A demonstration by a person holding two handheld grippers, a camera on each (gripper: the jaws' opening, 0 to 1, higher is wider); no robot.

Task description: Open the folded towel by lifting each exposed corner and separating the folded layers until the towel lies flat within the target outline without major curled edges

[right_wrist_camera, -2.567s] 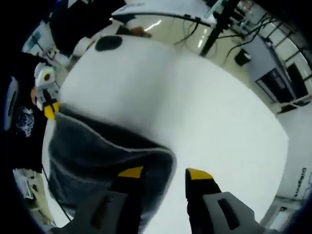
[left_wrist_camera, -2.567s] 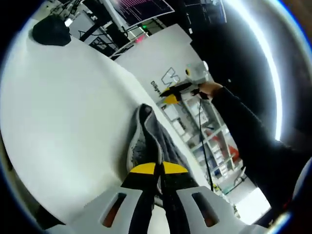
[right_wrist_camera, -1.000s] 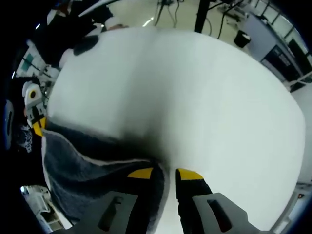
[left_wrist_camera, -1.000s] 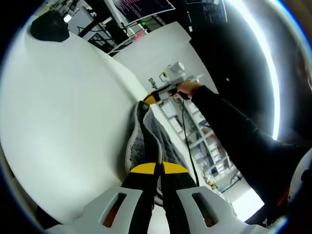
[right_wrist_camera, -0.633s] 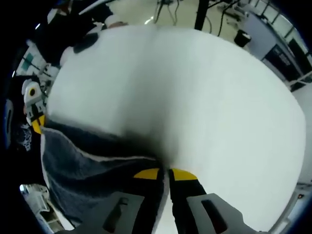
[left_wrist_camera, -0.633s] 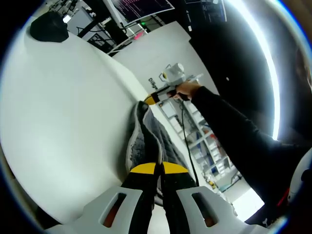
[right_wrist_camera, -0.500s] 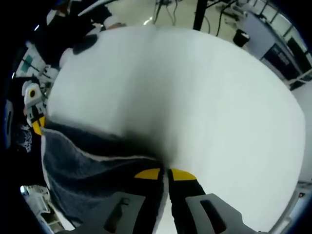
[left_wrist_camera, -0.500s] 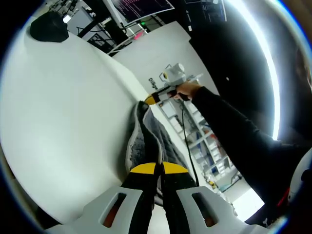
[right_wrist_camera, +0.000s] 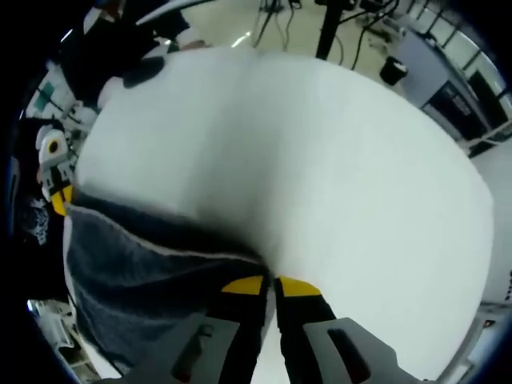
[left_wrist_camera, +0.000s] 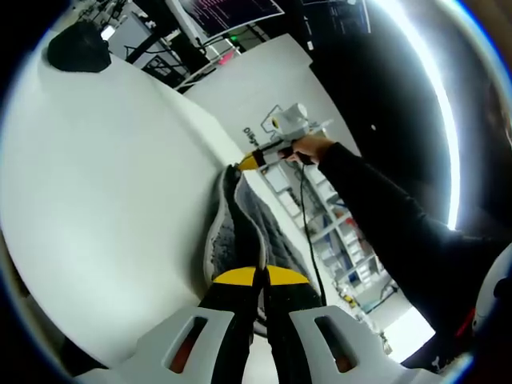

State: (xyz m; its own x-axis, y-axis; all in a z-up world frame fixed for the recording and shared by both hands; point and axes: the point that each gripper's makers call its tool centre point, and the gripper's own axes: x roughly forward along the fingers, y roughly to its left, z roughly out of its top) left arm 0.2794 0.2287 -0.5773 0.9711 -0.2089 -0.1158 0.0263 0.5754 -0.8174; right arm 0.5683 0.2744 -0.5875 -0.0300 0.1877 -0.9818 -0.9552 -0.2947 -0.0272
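A grey towel (left_wrist_camera: 230, 232) with a pale hem hangs edge-on between the two grippers above a white table (left_wrist_camera: 104, 176). My left gripper (left_wrist_camera: 256, 277) is shut on its near corner, yellow tips pressed together. At the towel's far end, the right gripper (left_wrist_camera: 254, 159) pinches the other corner, held by a person's hand (left_wrist_camera: 308, 146). In the right gripper view the towel (right_wrist_camera: 136, 272) spreads to the left as a wide sheet. My right gripper (right_wrist_camera: 270, 286) is shut on its corner. The left gripper (right_wrist_camera: 58, 196) holds the far corner at the left edge.
A black round object (right_wrist_camera: 142, 72) lies at the table's far end, also seen as a dark lump (left_wrist_camera: 76, 50) in the left gripper view. A dark sleeve (left_wrist_camera: 384, 232) crosses the right side. Stands, cables and a monitor (left_wrist_camera: 232, 12) surround the table (right_wrist_camera: 344, 184).
The right gripper, open beside the towel's corner 2.6 s ago, has shut on that corner. The left gripper kept its hold. The towel now stretches a bit tauter between them.
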